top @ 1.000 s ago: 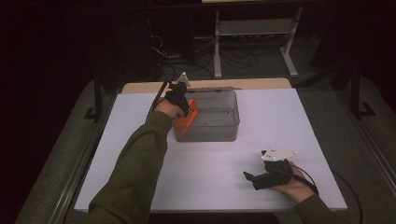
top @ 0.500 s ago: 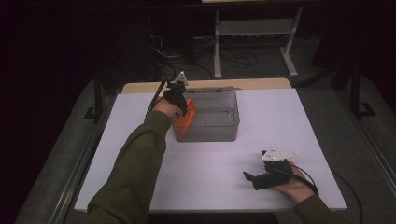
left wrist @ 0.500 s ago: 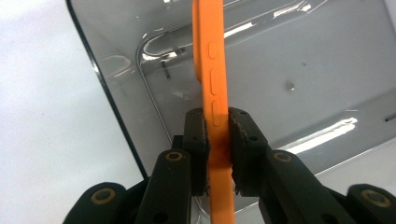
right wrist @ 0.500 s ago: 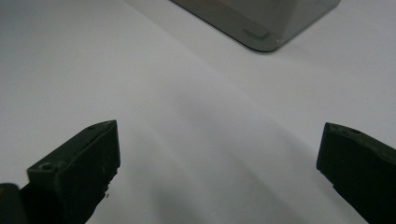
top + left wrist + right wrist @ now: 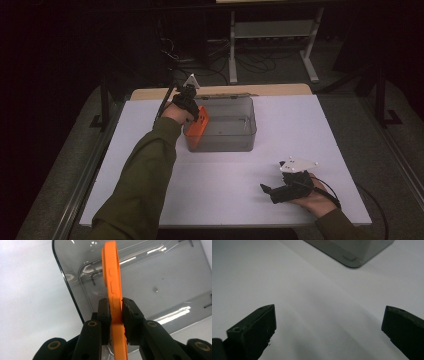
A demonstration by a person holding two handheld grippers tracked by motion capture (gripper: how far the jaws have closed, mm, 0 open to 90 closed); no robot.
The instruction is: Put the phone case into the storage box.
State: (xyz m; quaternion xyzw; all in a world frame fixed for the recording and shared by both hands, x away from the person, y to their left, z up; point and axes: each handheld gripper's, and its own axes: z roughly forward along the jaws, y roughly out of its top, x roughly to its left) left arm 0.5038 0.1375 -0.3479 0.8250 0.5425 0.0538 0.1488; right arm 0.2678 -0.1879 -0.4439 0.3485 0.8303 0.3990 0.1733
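Looking down from the high view, we see the left hand-held gripper (image 5: 196, 114) at the upper left of the frame's middle, holding an orange phone case (image 5: 196, 126) over the left end of a clear plastic bin (image 5: 235, 131) that stands on the white table (image 5: 320, 130). The case sits at the bin's left wall, partly inside it. At the lower right of the frame, the right hand-held gripper (image 5: 266, 189) rests low over the table, well apart from the bin, with nothing in it.

Moving to the left gripper view, we find the jaws clamped on the phone case (image 5: 113, 287), which runs up the middle of the frame edge-on, its button bumps facing us. The pads press on its two broad faces. Behind it lies the bin's bare floor (image 5: 160, 285), with the table (image 5: 27, 295) at the left of the frame. We judge the case light and somewhat flexible, likely rubbery, so it should not slip much; squeezed hard it may bow. Holding it across the faces near one end, as now, seems sound.

Turning to the right gripper view, we see the jaws standing wide apart at the lower corners, empty, over the bare table (image 5: 317, 315). A corner of the bin (image 5: 352, 255) shows at the top of the frame.
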